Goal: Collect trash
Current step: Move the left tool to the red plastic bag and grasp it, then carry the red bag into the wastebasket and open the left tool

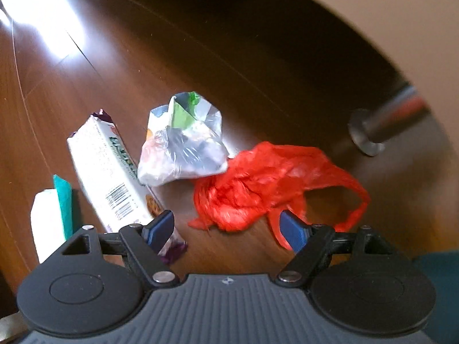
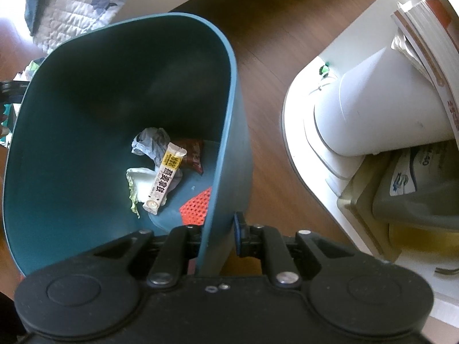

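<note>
On a dark wooden floor [image 1: 172,57], the left hand-held gripper [image 1: 226,226] points down over a small litter of trash, its blue pads spread wide with nothing between them. Just beyond it lies a crumpled red bag [image 1: 258,189], one loop of it reaching past the right-hand pad. Touching the red bag's far side is a clear bag [image 1: 183,146] stuffed with scraps. Beside that lies a long white wrapper [image 1: 112,177] with a barcode, its near end passing under the left-hand pad. Further out rests a white and teal packet [image 1: 54,212]. A metal furniture foot [image 1: 370,134] stands near the red bag. The right hand-held gripper [image 2: 221,229] points straight down and is clamped on the rim of a teal bin [image 2: 71,143], one finger inside the wall and one outside. At the bin's bottom lie a yellow sachet [image 2: 166,180], grey film [image 2: 150,143], a brown packet [image 2: 192,154] and red mesh [image 2: 196,206]. A white shelf unit [image 2: 298,132] stands beside the bin.
</note>
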Demonstrator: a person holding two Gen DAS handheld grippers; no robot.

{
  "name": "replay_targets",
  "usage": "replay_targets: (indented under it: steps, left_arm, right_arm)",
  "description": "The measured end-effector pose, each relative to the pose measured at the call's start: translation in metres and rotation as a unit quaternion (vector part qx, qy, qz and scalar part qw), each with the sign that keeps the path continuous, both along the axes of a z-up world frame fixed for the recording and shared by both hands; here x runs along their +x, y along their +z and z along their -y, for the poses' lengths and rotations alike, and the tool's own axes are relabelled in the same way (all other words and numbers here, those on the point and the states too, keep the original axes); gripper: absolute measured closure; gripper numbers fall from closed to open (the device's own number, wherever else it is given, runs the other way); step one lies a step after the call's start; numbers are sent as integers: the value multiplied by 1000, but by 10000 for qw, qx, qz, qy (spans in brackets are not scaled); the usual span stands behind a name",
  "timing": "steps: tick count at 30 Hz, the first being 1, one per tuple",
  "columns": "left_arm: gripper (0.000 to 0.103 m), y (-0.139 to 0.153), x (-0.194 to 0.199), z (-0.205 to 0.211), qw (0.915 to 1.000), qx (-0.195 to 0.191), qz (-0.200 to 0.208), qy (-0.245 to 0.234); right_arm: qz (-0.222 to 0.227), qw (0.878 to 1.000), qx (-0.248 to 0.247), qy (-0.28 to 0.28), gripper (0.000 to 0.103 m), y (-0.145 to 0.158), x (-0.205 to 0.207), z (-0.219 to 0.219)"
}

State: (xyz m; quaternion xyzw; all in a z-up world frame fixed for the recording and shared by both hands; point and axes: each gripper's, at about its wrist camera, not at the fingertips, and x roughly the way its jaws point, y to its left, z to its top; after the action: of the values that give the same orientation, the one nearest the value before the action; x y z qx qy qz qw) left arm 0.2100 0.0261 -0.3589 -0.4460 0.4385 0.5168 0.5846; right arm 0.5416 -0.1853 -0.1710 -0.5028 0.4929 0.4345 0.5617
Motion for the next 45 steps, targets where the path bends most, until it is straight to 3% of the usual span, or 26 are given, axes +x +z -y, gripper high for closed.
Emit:
replay_targets:
  steps: [13,15,17,19,25,30,37,45]
  left_arm:
    - [22,-54,12,-24,9995,-289,-98,60]
    - [24,-55,9,-24,9995,-304,14,87]
    - [37,-54,4,-23,9992,-321,193,152]
    - [41,-50,-2,-20,9992,-269,213,183]
    - [43,-34,-1,5,9998,-150,136,-8]
    - [43,4,3,33,9990,20,228,-382]
    - [43,83,11,74,9927,456,505,-999]
    - [43,195,15,119,9752,1263,936,-1556]
  right_arm:
    - [230,9994,-221,-150,94,-4,-6,-3]
    - [245,9993,-223,-176,94,-4,-6,-3]
    - [258,9993,-221,-186,94,-4,-6,-2]
    - [266,9992,-218,-193,94,-4,-7,-2]
    - [336,9992,-185,-141,95,-5,-9,0]
    - [374,9993,-68,-70,96,-5,-8,1]
    - [351,9993,92,-1,96,-5,-5,2]
    - [313,9990,217,228,96,-6,-4,1]
